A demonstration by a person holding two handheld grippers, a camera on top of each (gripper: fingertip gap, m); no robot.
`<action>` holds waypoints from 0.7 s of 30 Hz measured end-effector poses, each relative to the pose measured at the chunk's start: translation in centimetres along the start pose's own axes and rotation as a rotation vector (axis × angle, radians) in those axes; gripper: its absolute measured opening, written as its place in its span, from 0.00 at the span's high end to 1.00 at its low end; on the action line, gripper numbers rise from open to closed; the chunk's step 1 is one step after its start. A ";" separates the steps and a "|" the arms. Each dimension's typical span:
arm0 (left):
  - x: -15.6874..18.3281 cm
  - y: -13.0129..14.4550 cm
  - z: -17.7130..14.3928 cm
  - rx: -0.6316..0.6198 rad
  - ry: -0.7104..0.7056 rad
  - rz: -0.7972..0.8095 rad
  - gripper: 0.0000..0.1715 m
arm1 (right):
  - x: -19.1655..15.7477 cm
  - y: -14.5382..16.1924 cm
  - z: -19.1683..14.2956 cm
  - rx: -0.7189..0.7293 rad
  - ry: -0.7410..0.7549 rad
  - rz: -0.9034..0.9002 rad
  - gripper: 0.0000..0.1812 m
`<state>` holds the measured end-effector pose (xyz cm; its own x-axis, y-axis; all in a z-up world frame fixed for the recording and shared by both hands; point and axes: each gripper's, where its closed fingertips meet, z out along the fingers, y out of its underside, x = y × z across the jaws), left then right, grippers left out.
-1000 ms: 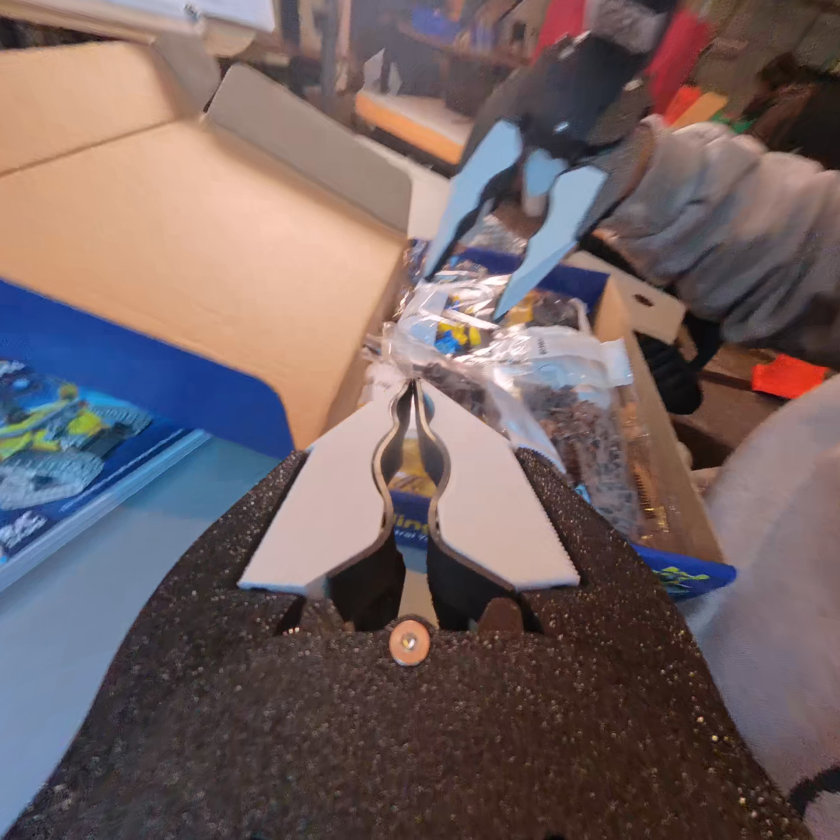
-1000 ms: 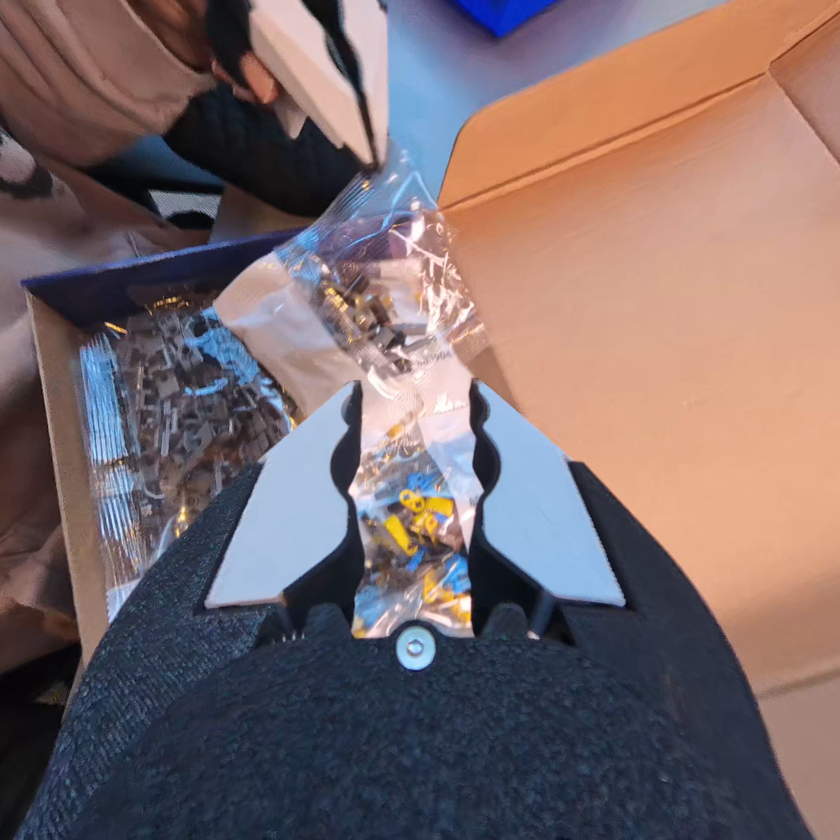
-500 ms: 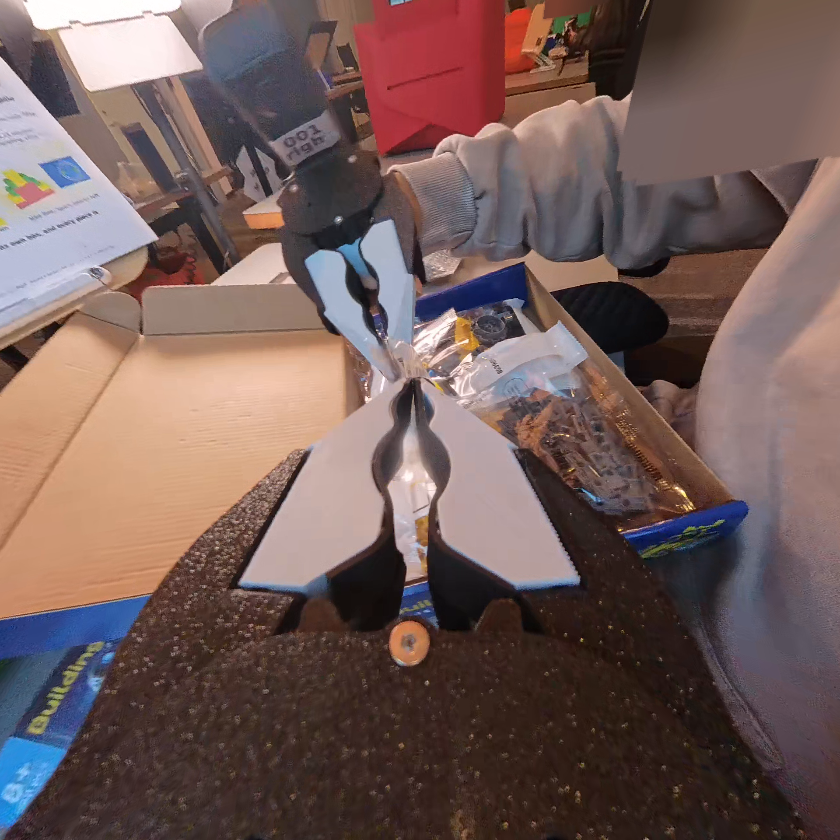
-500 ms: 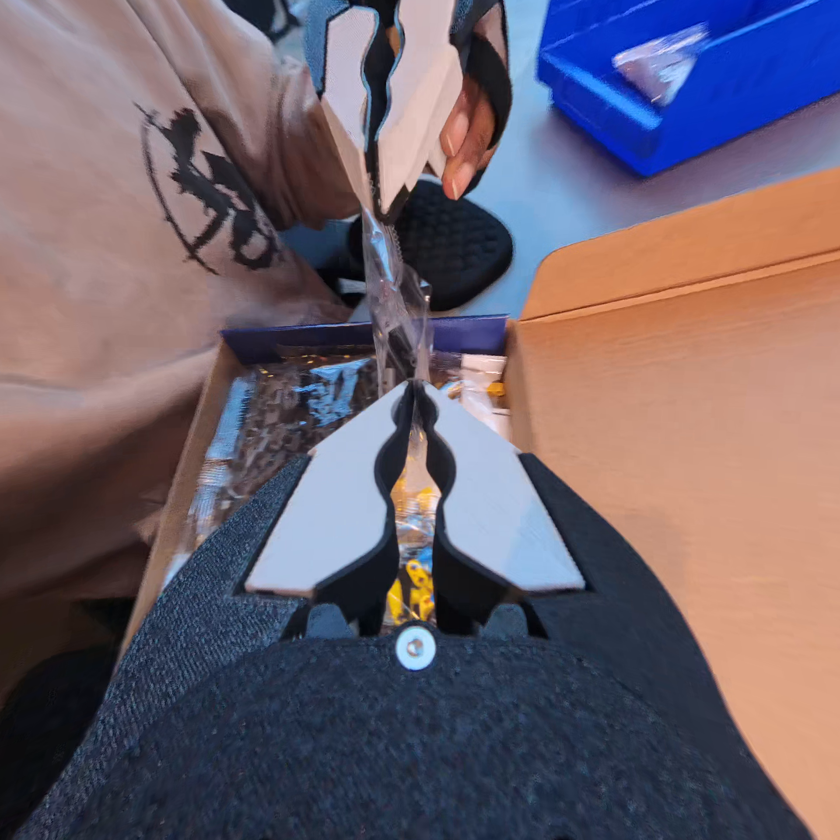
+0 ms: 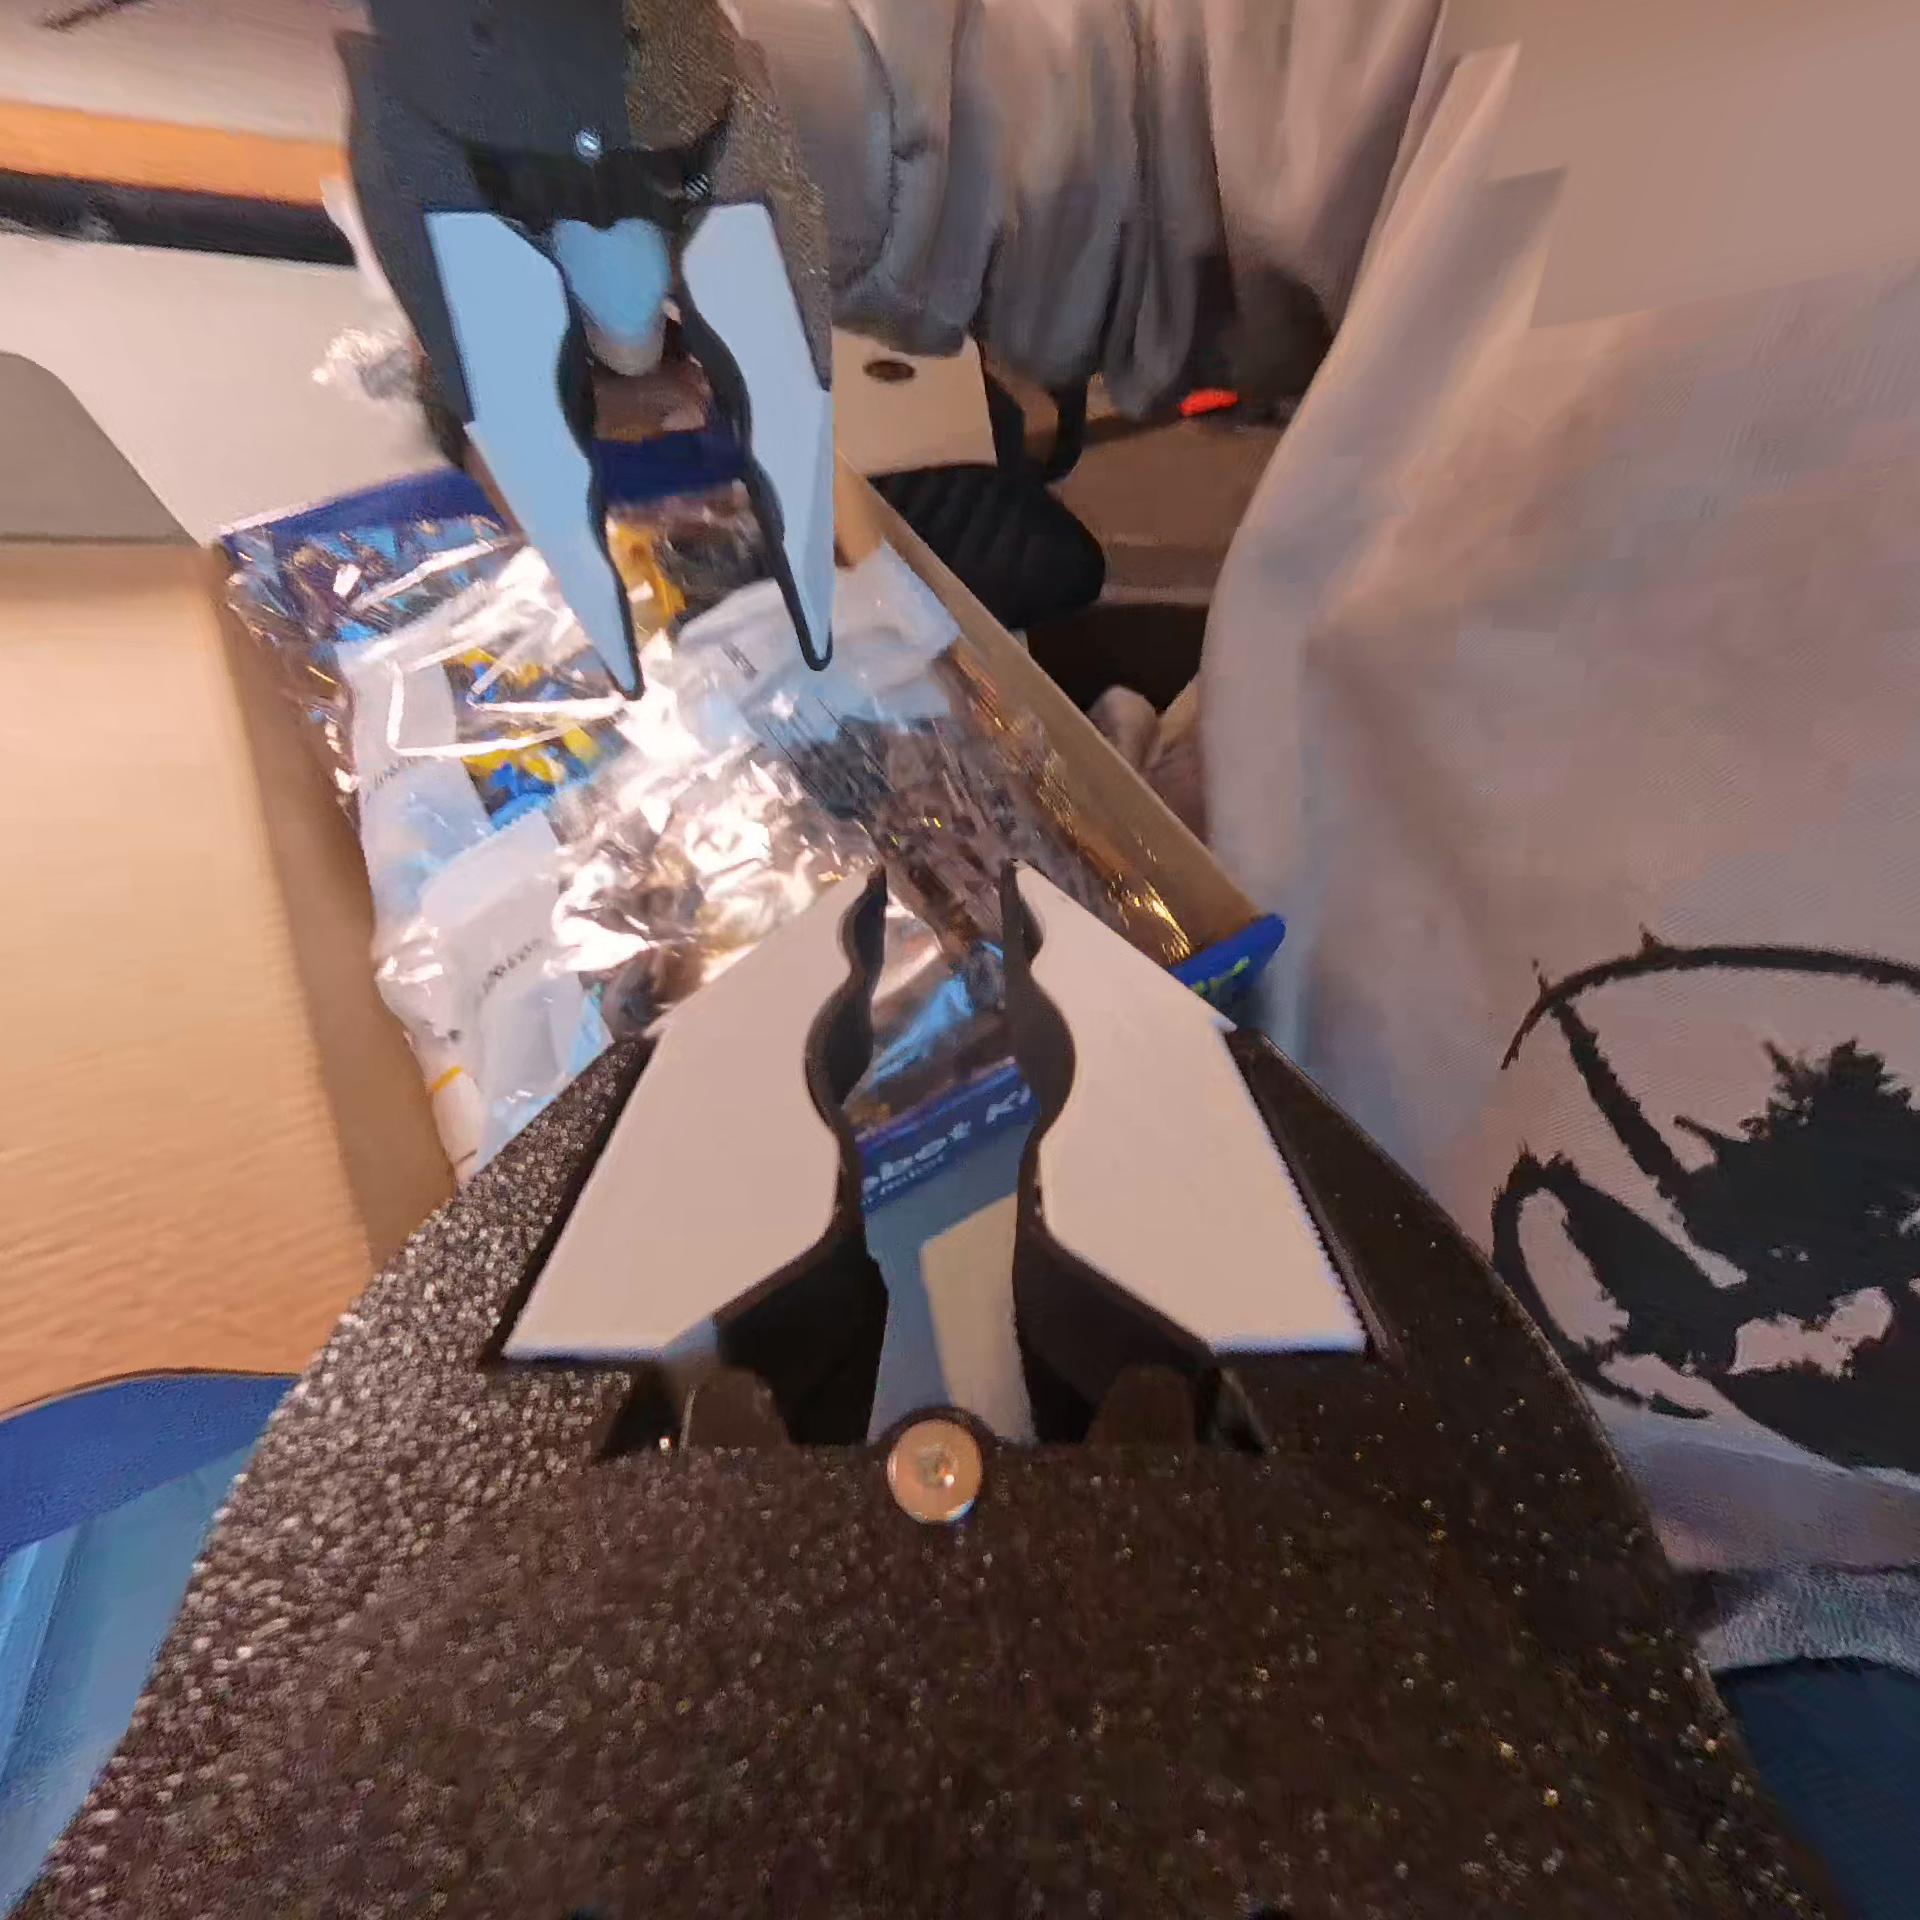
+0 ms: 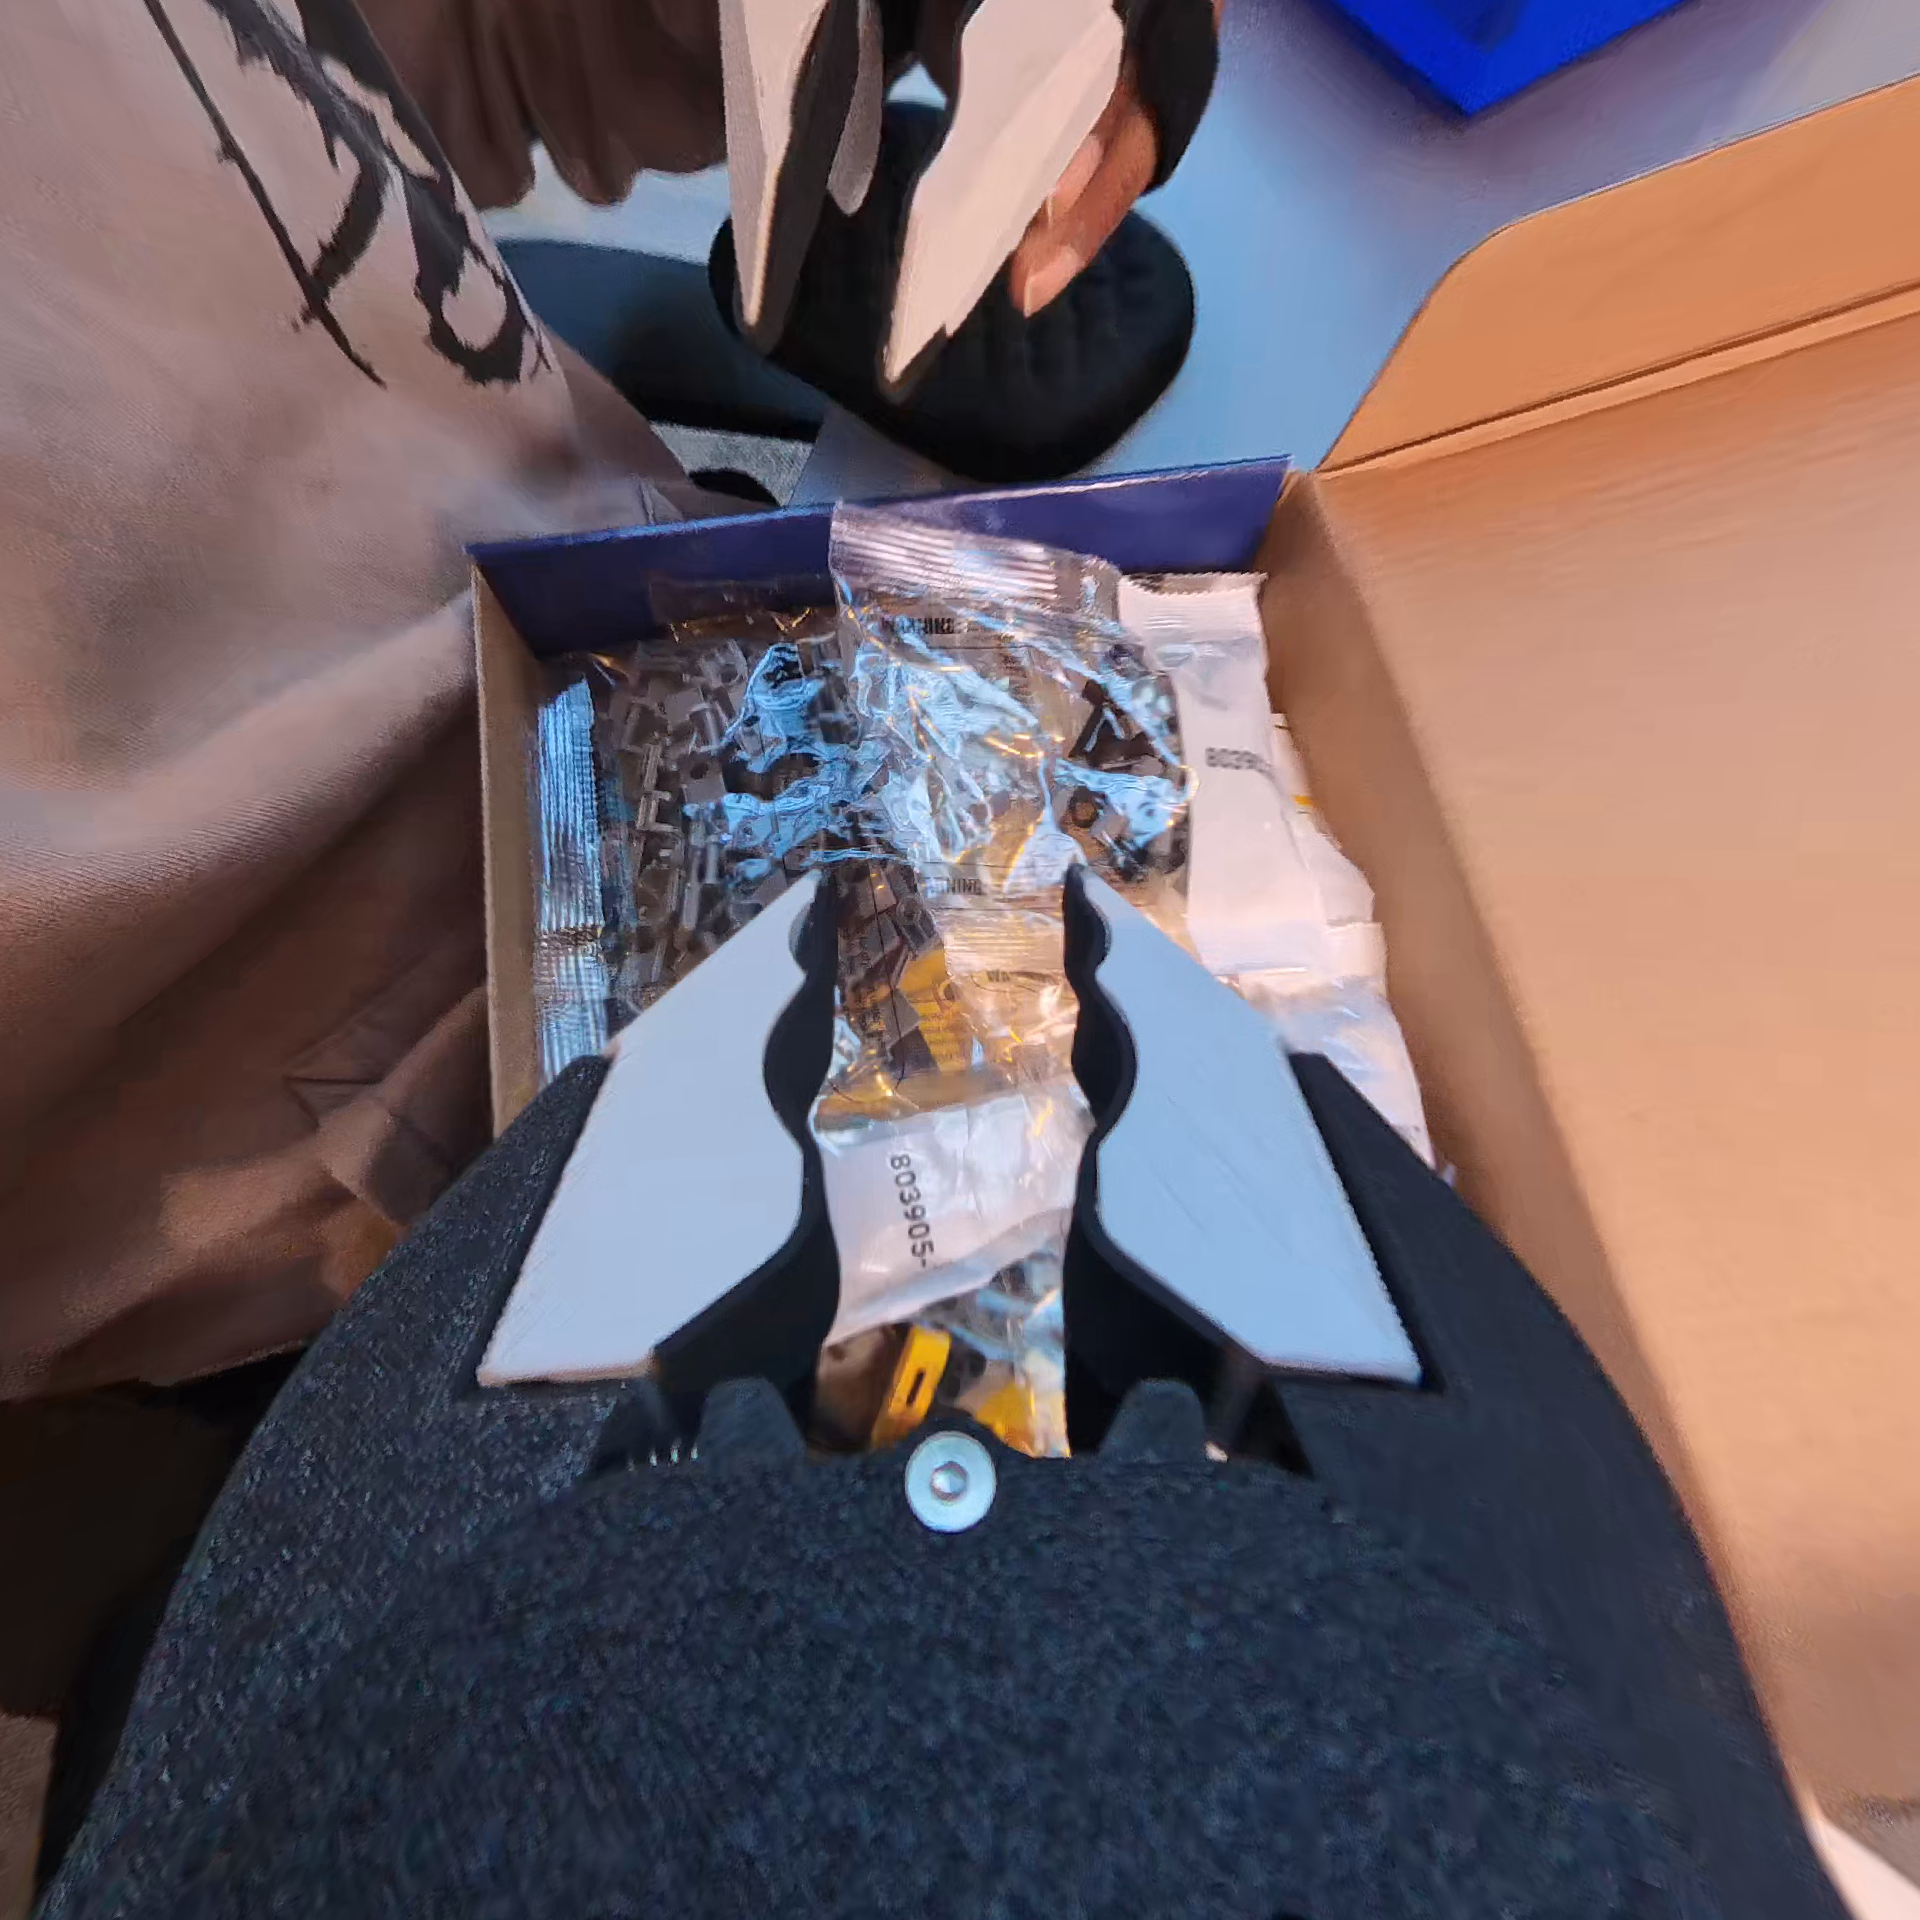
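Hovering over bagged parts in an open box (image 6: 499,831)

Both tongs, left (image 5: 940,883) and right (image 6: 940,888), stand apart, holding nothing, just above the clear bags (image 6: 935,727) lying loose inside.

Clear crumpled bags (image 6: 935,748) of grey and yellow parts lie in open cardboard box (image 6: 499,790)
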<state>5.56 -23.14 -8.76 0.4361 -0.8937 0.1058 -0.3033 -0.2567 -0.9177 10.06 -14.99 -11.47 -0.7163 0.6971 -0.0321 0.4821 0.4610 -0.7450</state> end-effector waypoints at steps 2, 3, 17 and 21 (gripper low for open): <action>-2.7 -1.2 -0.4 0.011 -0.109 -0.053 0.91 | 0.7 0.0 -1.7 -0.008 0.039 0.033 0.79; -4.4 -1.0 -0.1 -0.025 -0.185 -0.089 0.91 | 1.7 0.8 -2.4 -0.052 0.088 0.049 0.81; -9.3 5.4 5.1 -0.477 -0.507 -0.014 0.83 | 6.3 9.0 -1.2 -0.360 0.252 0.038 0.76; -8.3 1.6 2.5 -0.216 -0.511 -0.053 0.81 | 5.9 6.5 -3.8 -0.196 0.286 0.086 0.69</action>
<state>3.55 -15.20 -12.08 0.7946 -0.5990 -0.0992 -0.4132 -0.4138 -0.8112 10.87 -5.77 -14.02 -0.5121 0.8506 0.1192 0.6422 0.4714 -0.6045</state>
